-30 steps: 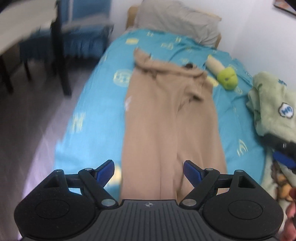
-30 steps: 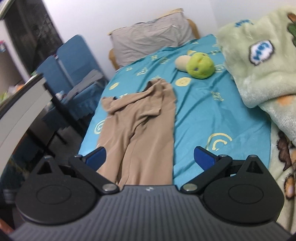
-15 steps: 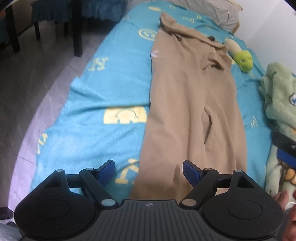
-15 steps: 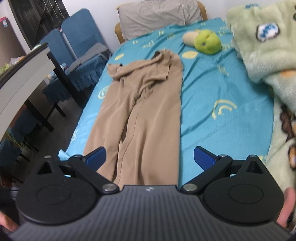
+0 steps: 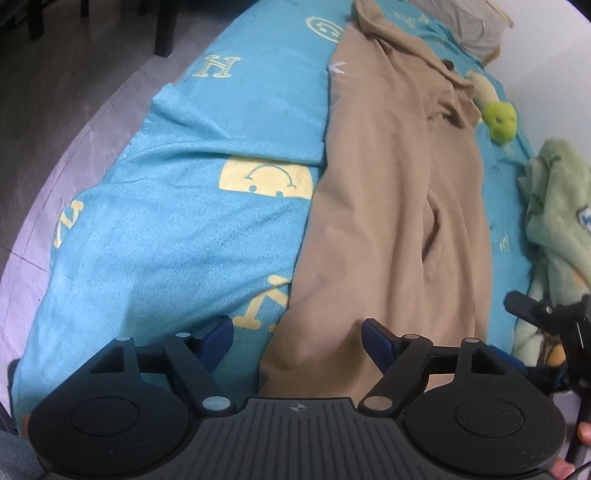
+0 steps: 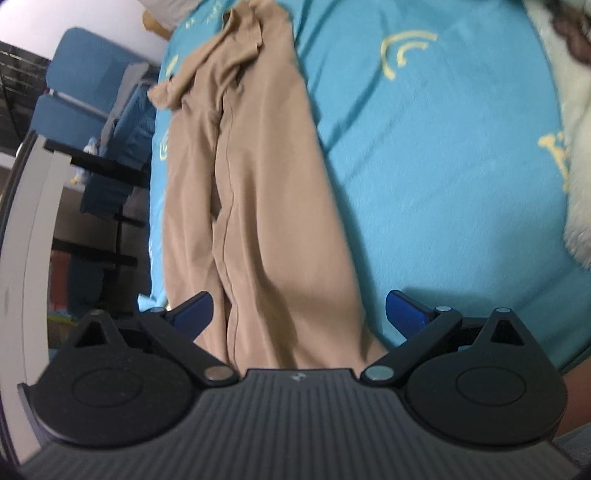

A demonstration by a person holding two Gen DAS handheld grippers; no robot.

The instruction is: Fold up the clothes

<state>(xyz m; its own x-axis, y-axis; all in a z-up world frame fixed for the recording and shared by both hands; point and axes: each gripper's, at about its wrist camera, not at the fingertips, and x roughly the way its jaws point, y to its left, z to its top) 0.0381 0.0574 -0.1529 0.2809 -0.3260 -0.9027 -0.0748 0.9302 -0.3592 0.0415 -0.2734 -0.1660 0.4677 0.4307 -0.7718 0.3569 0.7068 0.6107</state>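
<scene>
Tan trousers (image 5: 391, 192) lie lengthwise on a bed with a turquoise sheet (image 5: 177, 229), waist at the far end, leg ends nearest me. They also show in the right wrist view (image 6: 258, 206). My left gripper (image 5: 297, 338) is open and empty, low over the left leg's end. My right gripper (image 6: 299, 314) is open and empty, its blue pads (image 6: 400, 308) either side of the right leg's end. The right gripper also shows at the right edge of the left wrist view (image 5: 546, 314).
A green plush toy (image 5: 498, 118) lies beyond the trousers near a grey pillow (image 5: 465, 22). A pale green fleece blanket (image 5: 557, 206) is heaped on the bed's right side. Blue chairs (image 6: 85, 96) and a dark-legged table (image 6: 107, 206) stand left of the bed, with grey floor (image 5: 74, 96) between.
Both grippers have moved down and closer to the trousers' leg ends, tilting toward the bed. Both stay open.
</scene>
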